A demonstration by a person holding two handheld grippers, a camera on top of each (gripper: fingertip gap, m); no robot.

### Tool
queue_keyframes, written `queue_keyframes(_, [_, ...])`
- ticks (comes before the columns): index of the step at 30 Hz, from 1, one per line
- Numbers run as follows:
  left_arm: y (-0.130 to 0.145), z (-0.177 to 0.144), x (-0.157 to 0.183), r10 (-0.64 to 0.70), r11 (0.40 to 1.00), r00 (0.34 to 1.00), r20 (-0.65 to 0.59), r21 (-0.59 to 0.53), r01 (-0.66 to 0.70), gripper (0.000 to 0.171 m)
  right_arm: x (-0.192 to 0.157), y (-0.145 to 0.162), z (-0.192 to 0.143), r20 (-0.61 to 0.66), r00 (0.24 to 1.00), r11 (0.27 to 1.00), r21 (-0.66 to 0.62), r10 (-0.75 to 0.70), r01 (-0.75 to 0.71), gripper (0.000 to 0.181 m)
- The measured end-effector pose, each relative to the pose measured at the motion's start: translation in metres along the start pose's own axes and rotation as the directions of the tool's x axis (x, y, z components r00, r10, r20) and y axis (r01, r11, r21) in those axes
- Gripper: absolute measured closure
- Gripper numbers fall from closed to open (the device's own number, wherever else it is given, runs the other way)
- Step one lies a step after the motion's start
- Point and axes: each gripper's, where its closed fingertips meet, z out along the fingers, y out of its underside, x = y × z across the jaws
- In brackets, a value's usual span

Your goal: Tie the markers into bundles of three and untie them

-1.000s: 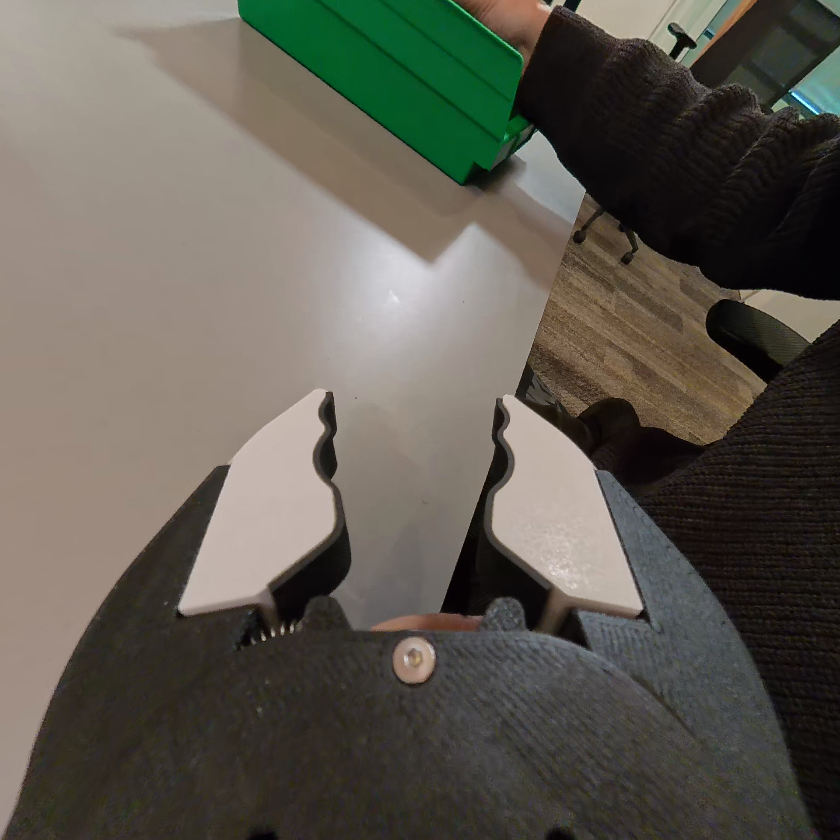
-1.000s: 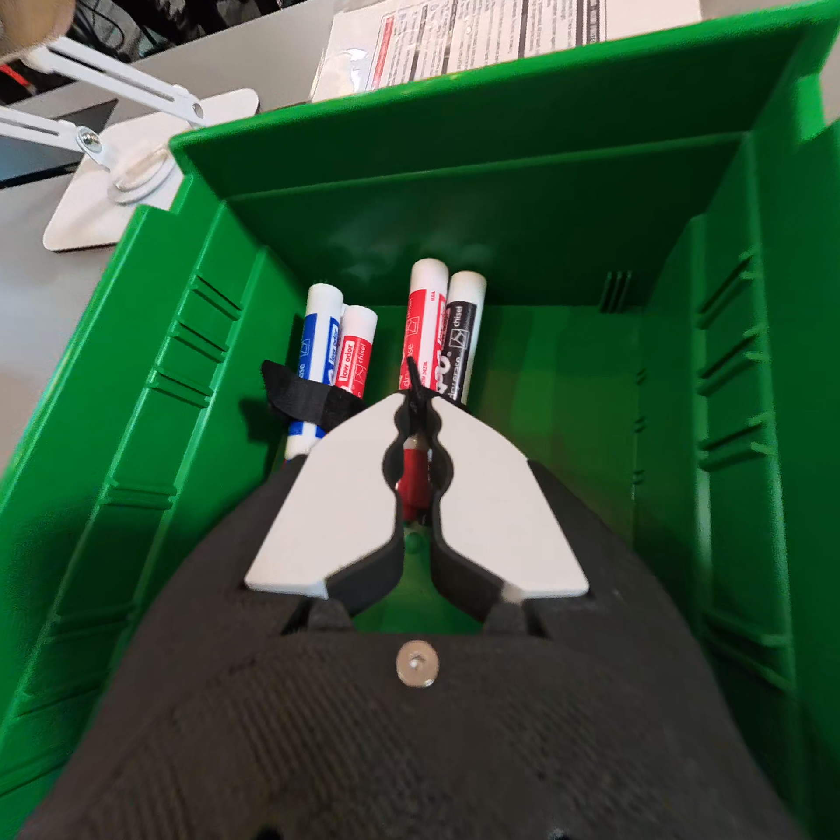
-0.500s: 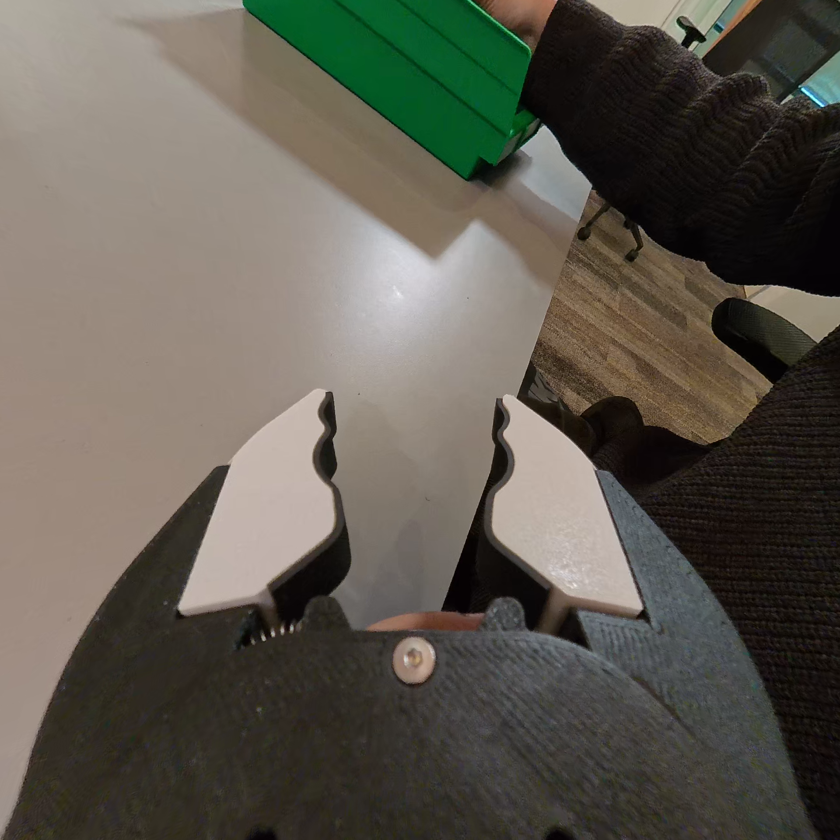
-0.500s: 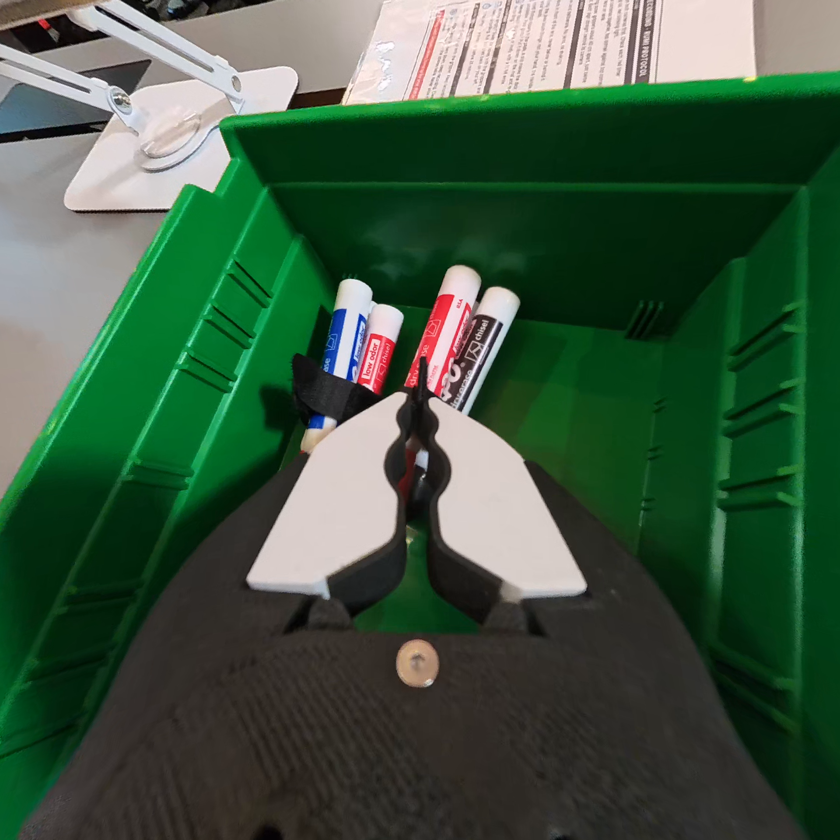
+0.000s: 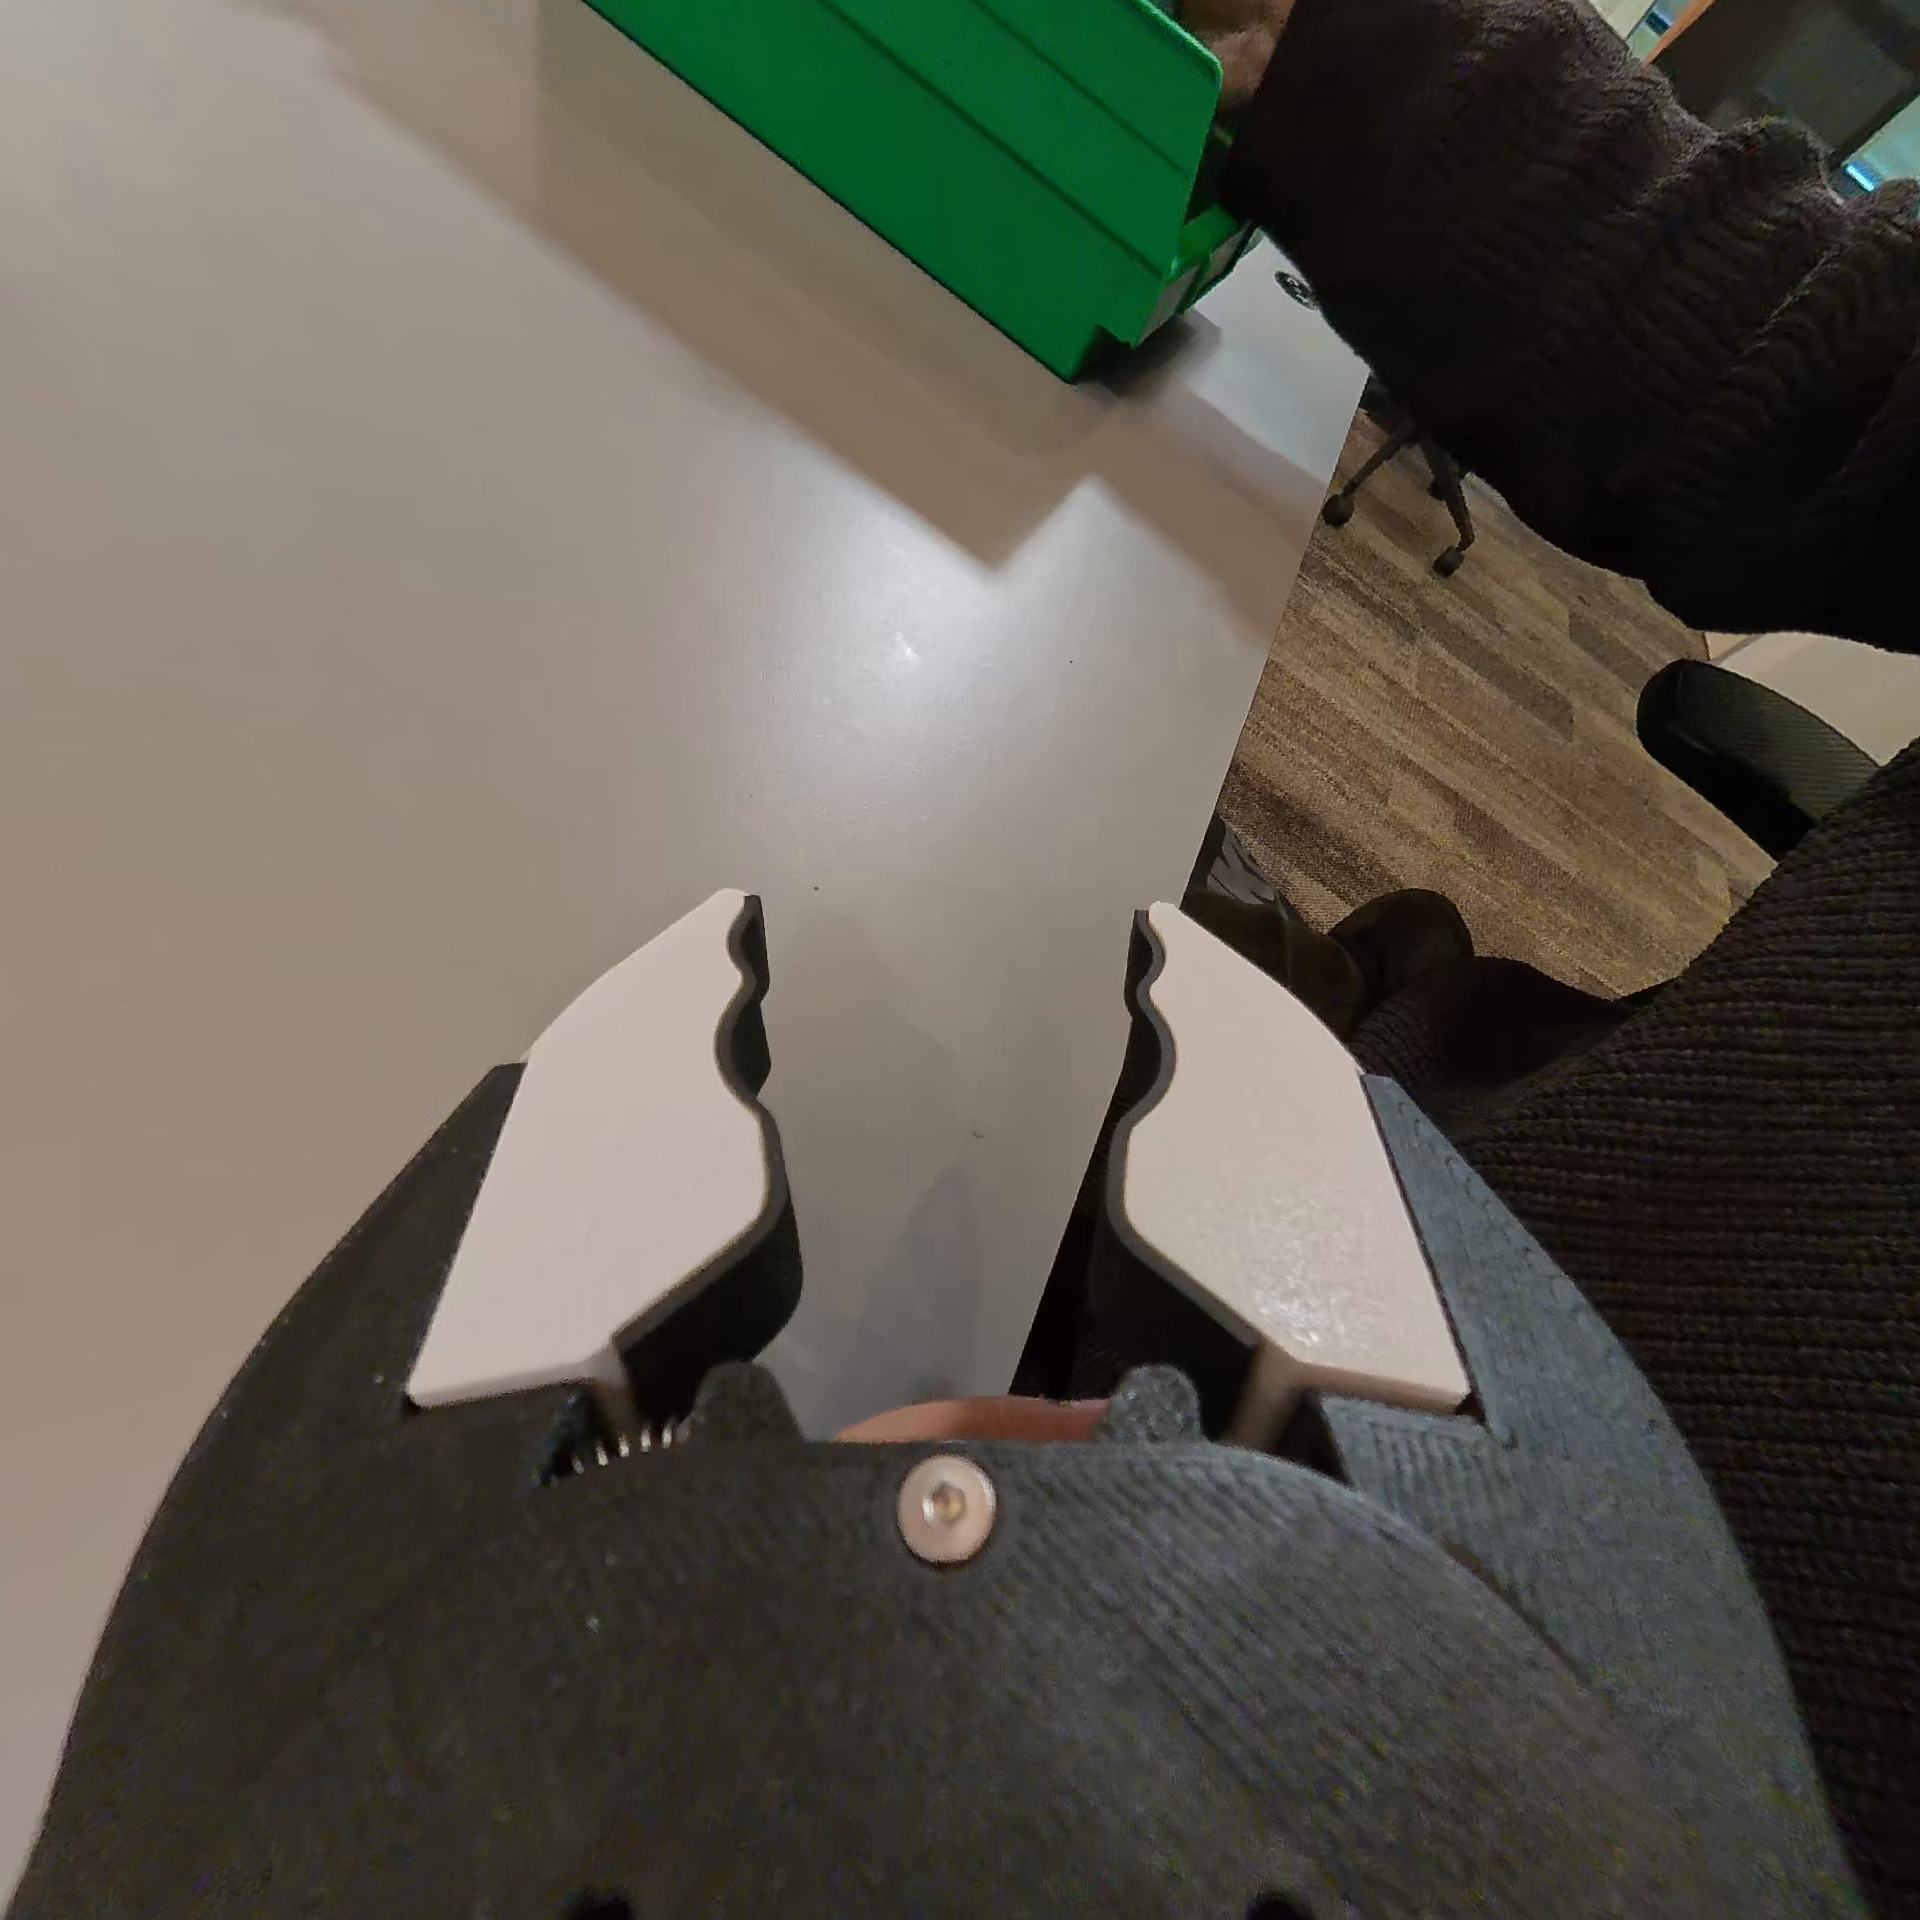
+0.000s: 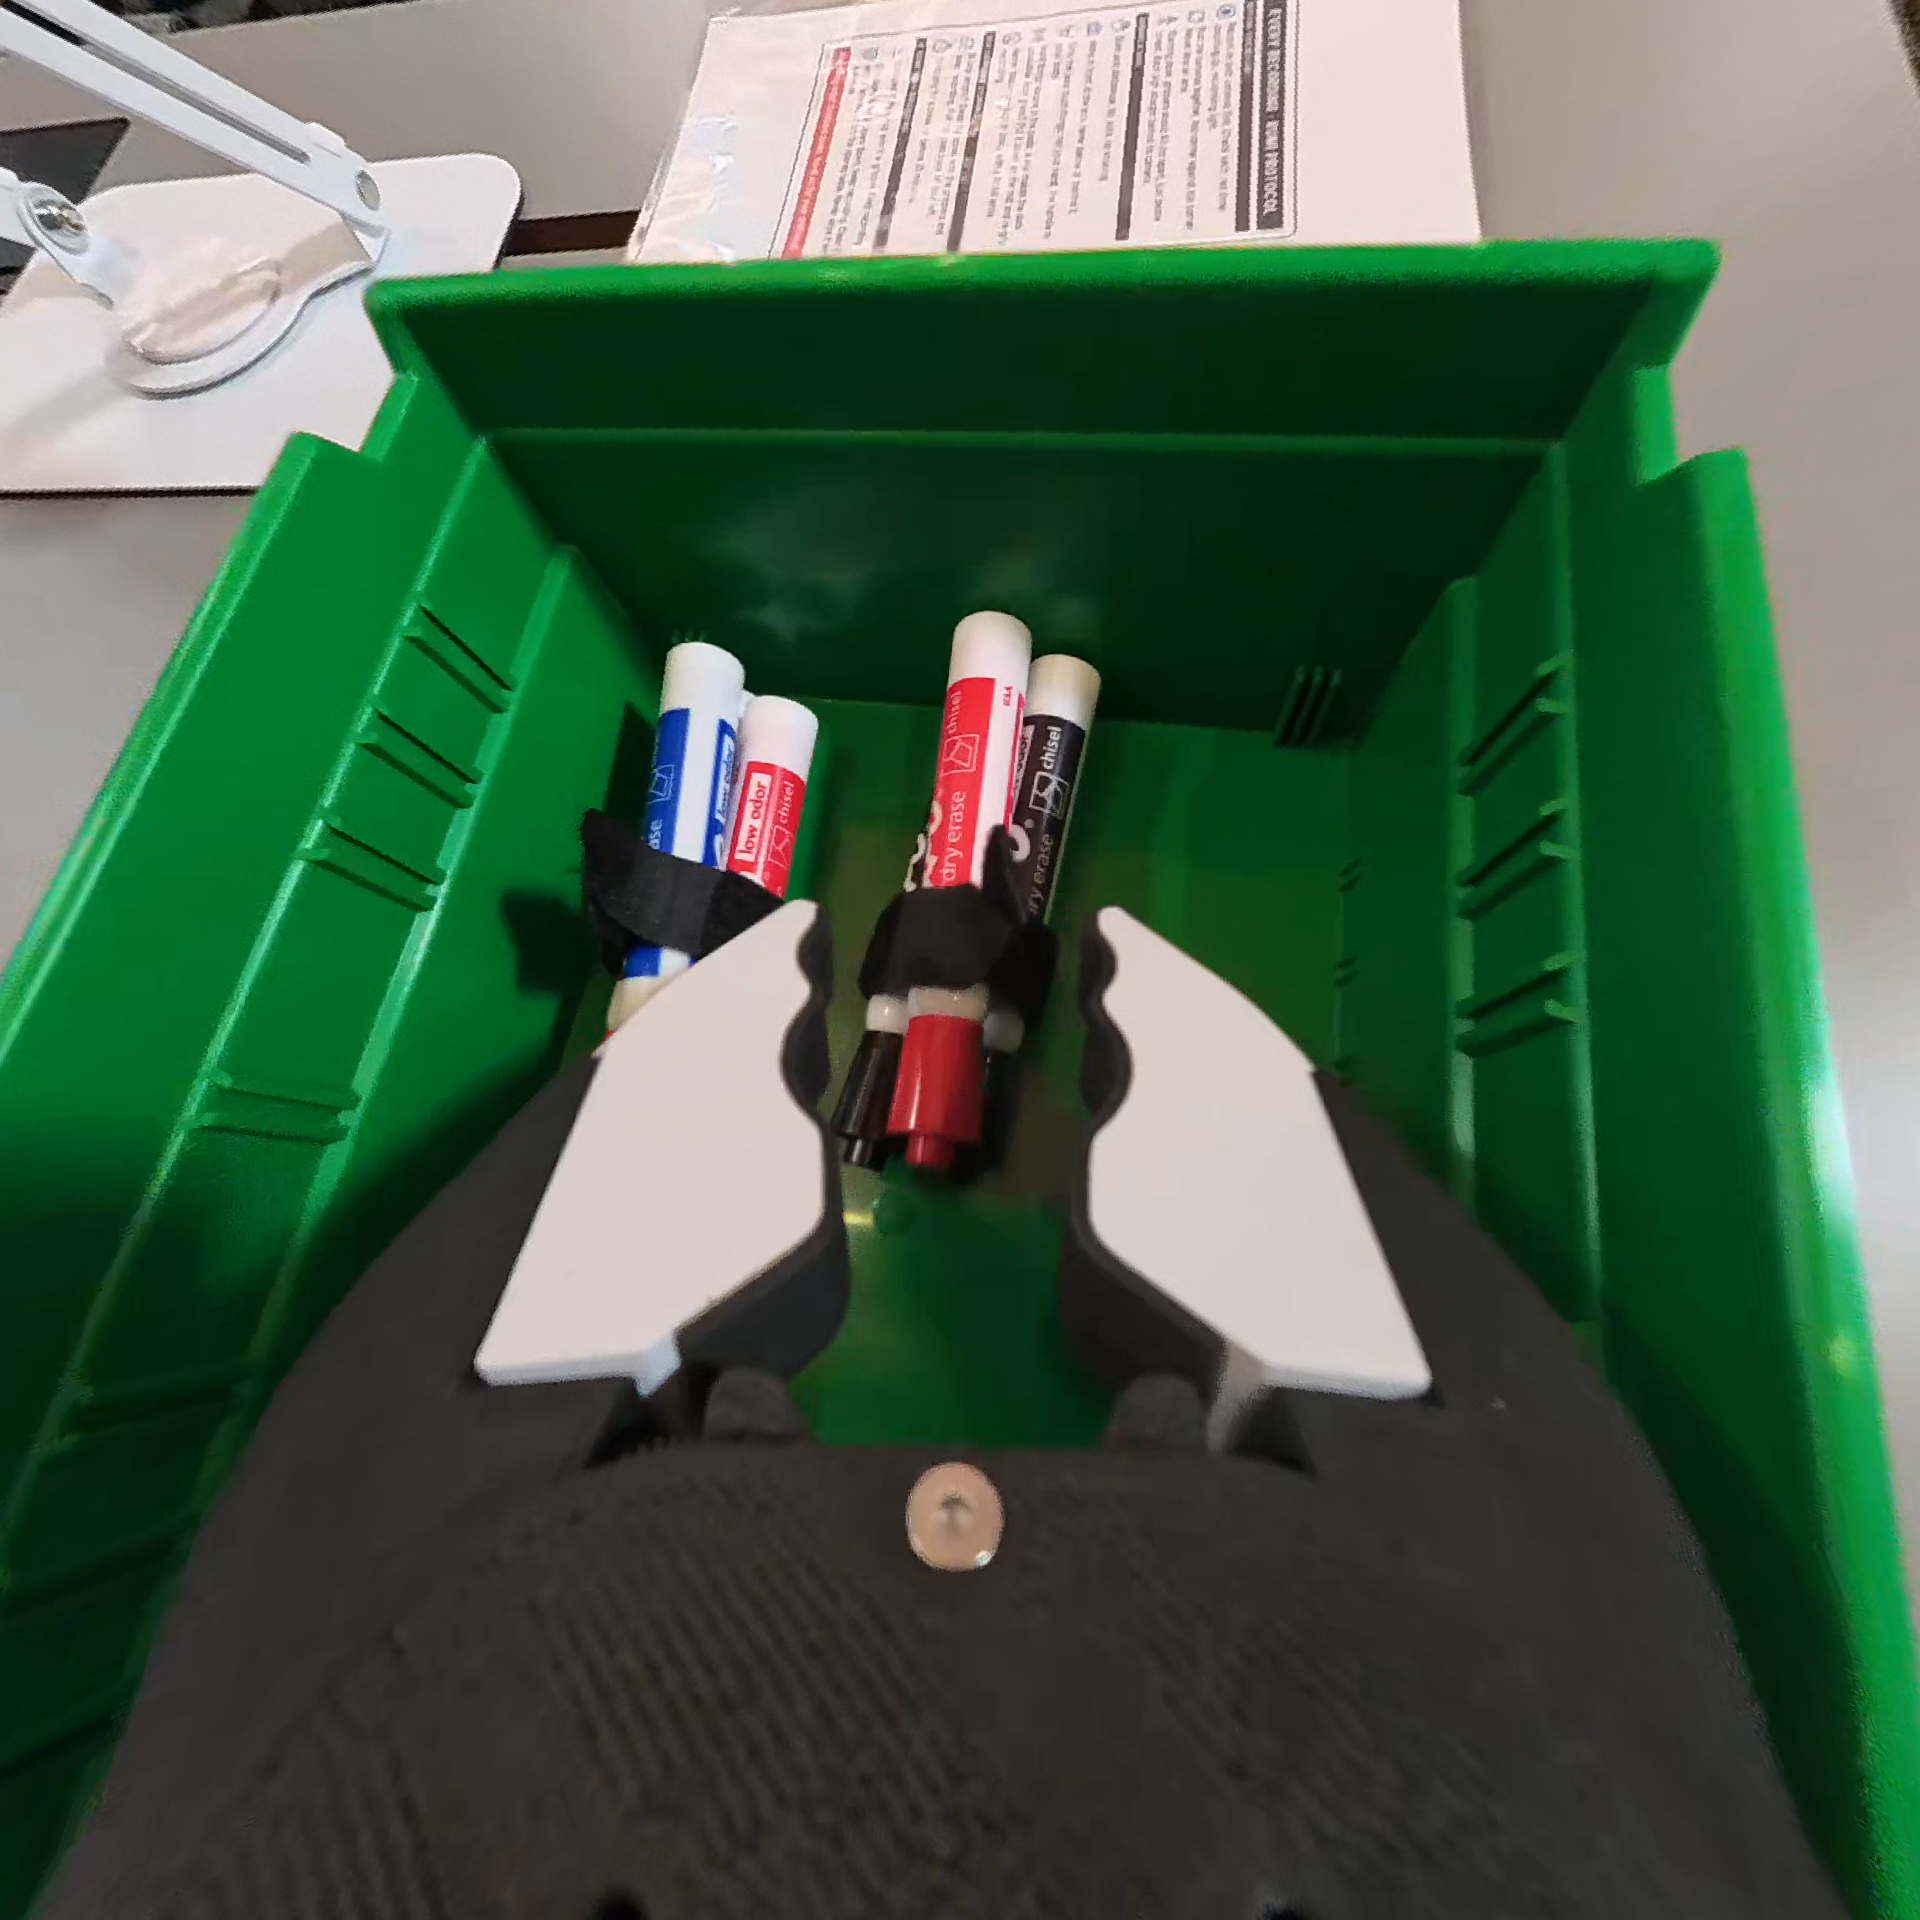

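Right claw [image 6: 956,925] wide apart inside green bin [image 6: 1704,935], around strapped marker bundle [image 6: 956,935], not gripping. Left claw [image 5: 948,914] wide, over bare table [image 5: 416,623].

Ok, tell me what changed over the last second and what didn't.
The right gripper opened and let go of the strapped marker bundle, which now lies between its spread fingers on the green bin floor. The second marker bundle stayed by the bin's left wall. The left gripper stayed open and empty over the grey table.
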Motion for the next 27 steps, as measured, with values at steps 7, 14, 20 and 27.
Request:
queue_keyframes(7, [0.000,0.000,0.000,0.002,1.000,1.000,0.002,-0.002,-0.002,0.104,0.000,-0.013,-0.038,-0.214,0.969,0.985,0.084,-0.127,0.148,0.143])
queue_keyframes(14, [0.002,0.001,0.003,0.006,1.000,1.000,-0.009,-0.011,-0.006,0.105,-0.008,0.021,-0.031,-0.270,0.868,0.908,-0.158,-0.417,0.387,0.141])
queue_keyframes(20, [0.002,0.000,0.004,0.035,0.999,0.999,0.005,-0.019,-0.035,0.105,-0.015,0.031,-0.010,-0.145,0.911,0.909,-0.228,-0.385,0.348,0.131])
queue_keyframes(27, [0.005,0.002,0.004,0.025,0.999,1.000,-0.007,-0.030,-0.026,0.104,-0.008,0.046,-0.006,-0.136,0.920,0.900,-0.302,-0.367,0.314,0.139])
